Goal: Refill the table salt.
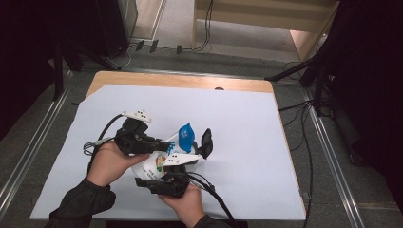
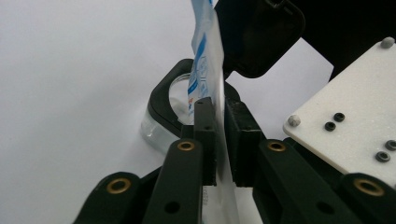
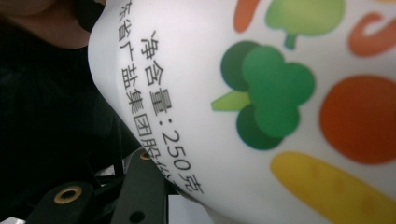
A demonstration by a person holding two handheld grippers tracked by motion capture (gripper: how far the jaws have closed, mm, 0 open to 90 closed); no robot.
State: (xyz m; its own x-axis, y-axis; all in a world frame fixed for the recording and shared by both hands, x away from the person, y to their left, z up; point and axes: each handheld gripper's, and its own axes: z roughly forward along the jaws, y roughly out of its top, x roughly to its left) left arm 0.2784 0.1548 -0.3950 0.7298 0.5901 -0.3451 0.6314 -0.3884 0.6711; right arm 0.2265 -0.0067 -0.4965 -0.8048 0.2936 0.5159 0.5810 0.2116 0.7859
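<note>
A white bag (image 1: 151,167) printed with vegetables and black text hangs between my two hands; its blue-and-white top (image 1: 186,135) sticks up. My left gripper (image 1: 167,142) is shut on it: in the left gripper view the pads (image 2: 205,135) pinch the thin bag edge (image 2: 205,51). Just beyond stands a clear round container (image 2: 156,128). My right gripper (image 1: 195,150) is shut on that container, with one curved finger hugging its side and the other finger (image 2: 261,32) across from it. In the right gripper view the bag (image 3: 261,93) hangs close in front, above one finger (image 3: 140,186).
A white sheet (image 1: 237,118) covers the wooden table (image 1: 180,80). Cables trail from both grippers toward the table's near edge. On the floor around lie metal rails (image 1: 332,156), loose cables and dark stands at the right.
</note>
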